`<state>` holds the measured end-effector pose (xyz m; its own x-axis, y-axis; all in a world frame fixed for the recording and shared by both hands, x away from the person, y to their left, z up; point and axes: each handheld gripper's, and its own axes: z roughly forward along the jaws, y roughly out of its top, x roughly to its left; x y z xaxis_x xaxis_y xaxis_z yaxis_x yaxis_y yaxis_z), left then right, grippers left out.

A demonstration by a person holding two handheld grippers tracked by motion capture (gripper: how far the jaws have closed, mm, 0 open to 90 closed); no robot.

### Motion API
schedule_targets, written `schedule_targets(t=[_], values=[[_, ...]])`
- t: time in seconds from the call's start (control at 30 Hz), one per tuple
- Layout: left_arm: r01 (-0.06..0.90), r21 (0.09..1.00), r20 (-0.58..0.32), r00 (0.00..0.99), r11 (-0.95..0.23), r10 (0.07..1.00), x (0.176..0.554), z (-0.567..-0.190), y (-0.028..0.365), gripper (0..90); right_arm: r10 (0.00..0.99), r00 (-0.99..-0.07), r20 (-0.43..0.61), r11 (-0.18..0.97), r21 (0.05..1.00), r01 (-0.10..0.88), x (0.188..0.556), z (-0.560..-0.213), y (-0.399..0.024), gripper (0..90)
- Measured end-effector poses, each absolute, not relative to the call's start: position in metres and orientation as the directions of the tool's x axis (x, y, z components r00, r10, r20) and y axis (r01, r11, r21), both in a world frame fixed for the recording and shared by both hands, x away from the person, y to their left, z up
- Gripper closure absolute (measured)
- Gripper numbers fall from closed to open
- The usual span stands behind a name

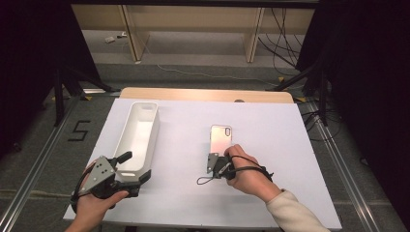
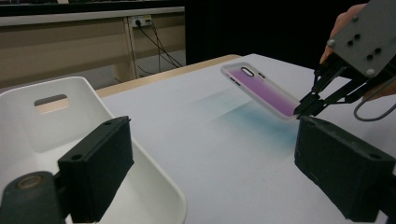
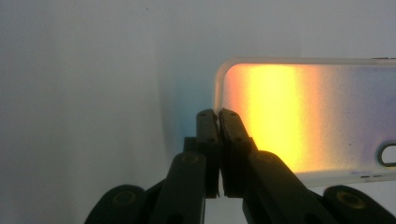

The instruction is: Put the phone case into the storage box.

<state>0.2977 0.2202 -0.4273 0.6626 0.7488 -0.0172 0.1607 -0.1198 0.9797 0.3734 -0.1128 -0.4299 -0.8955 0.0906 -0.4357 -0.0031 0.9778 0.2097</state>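
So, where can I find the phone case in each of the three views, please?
High view: the phone case lies right of centre on the white table, just beyond the right gripper.
Left gripper view: upper right, tilted, its near end pinched by the right gripper.
Right gripper view: right half, glowing orange, its edge between the closed jaws.
Shared landmark: the right gripper on the case's edge.

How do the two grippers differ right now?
The left gripper is open, its fingers straddling the near end wall of the white bin. The right gripper is shut on the phone case, pinching its near edge and holding it tilted off the white table.
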Motion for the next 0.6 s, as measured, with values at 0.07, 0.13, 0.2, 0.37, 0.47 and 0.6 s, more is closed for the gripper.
schedule_targets(t=[0.07,0.13,0.2,0.37,0.47,0.6], values=[[0.161,0.979,-0.011,0.663,-0.128,0.749,0.299,-0.426,0.217,12.2,0.095,-0.897,-0.432,0.979,0.205,0.005,0.373,-0.429,-0.112,88.6],[0.161,0.979,-0.018,0.672,-0.123,0.741,0.302,-0.423,0.212,12.6,0.087,-0.892,-0.444,0.979,0.206,-0.007,0.372,-0.428,-0.111,88.6],[0.147,0.981,-0.008,0.680,-0.126,0.733,0.306,-0.421,0.208,13.1,0.081,-0.889,-0.451,0.980,0.200,-0.012,0.371,-0.427,-0.111,88.6],[0.157,0.978,-0.009,0.686,-0.136,0.727,0.314,-0.414,0.195,14.0,0.081,-0.881,-0.466,0.979,0.205,-0.019,0.368,-0.423,-0.110,88.6],[0.165,0.976,-0.012,0.690,-0.141,0.724,0.319,-0.412,0.186,14.6,0.074,-0.879,-0.471,0.979,0.202,-0.025,0.368,-0.422,-0.110,88.5],[0.180,0.971,-0.012,0.698,-0.158,0.716,0.326,-0.410,0.174,15.0,0.054,-0.874,-0.484,0.978,0.201,-0.051,0.367,-0.419,-0.110,88.5]])
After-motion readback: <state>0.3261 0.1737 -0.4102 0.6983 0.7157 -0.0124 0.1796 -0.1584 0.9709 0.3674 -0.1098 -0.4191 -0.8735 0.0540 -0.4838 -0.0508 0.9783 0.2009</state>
